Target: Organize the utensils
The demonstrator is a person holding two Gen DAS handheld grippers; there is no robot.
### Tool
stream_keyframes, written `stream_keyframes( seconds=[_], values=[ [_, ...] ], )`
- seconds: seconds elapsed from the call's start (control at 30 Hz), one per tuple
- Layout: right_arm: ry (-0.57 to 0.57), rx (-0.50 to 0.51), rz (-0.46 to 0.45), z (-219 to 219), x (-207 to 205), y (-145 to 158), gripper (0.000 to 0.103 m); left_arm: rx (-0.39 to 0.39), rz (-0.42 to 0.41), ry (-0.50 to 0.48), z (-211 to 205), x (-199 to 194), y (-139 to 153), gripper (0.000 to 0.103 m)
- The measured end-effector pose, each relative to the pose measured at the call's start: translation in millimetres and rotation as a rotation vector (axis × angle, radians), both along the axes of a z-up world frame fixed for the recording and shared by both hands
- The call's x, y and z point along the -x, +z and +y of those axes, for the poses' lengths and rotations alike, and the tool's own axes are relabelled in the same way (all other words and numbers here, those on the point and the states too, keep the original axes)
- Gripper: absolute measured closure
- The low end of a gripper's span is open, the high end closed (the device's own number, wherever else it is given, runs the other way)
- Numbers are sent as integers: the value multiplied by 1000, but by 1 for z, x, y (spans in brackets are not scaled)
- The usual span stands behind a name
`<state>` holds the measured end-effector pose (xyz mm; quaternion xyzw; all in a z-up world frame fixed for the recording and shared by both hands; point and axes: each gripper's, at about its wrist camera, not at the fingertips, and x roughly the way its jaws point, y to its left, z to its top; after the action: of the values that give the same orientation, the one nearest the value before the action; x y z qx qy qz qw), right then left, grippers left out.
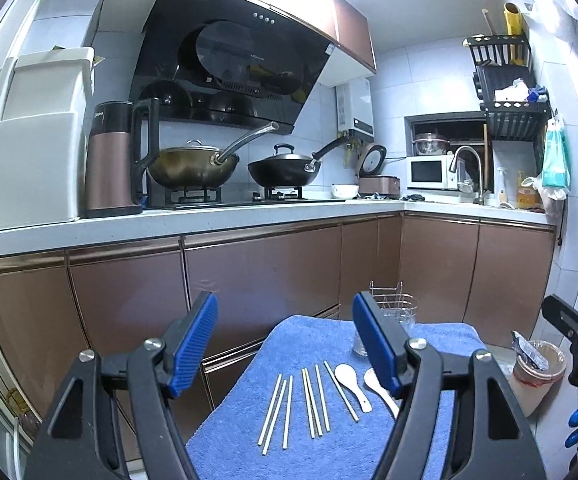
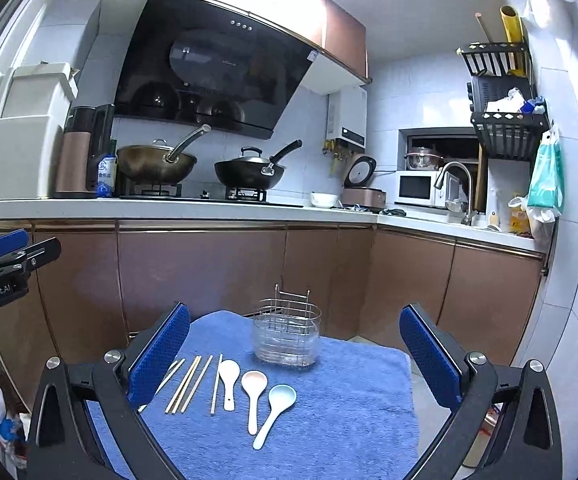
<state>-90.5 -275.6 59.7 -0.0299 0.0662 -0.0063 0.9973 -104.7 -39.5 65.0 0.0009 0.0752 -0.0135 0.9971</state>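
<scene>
Right wrist view: spoons (image 2: 253, 392) lie between the right gripper's (image 2: 295, 354) wide-spread, empty fingers (image 2: 159, 354).

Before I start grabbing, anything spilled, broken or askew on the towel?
Nothing stands out. Chopsticks and three spoons lie in a tidy row on the blue towel; the wire caddy stands upright behind them, empty.

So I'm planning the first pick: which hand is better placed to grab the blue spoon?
Probably the right gripper: open, with the blue spoon framed between its fingers. In the left gripper view, chopsticks sit central and that spoon is hidden.
</scene>
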Motion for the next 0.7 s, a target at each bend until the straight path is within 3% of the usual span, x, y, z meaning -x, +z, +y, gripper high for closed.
stream_keyframes(
  seconds=[0.23, 0.7],
  values=[
    [-42, 41, -49, 2, 12, 5, 0, -16, -13, -4, -5, 6, 4, 35],
    [-65, 6, -89, -14, 14, 1, 0, -47, -17, 15, -10, 0, 3, 35]
  ],
)
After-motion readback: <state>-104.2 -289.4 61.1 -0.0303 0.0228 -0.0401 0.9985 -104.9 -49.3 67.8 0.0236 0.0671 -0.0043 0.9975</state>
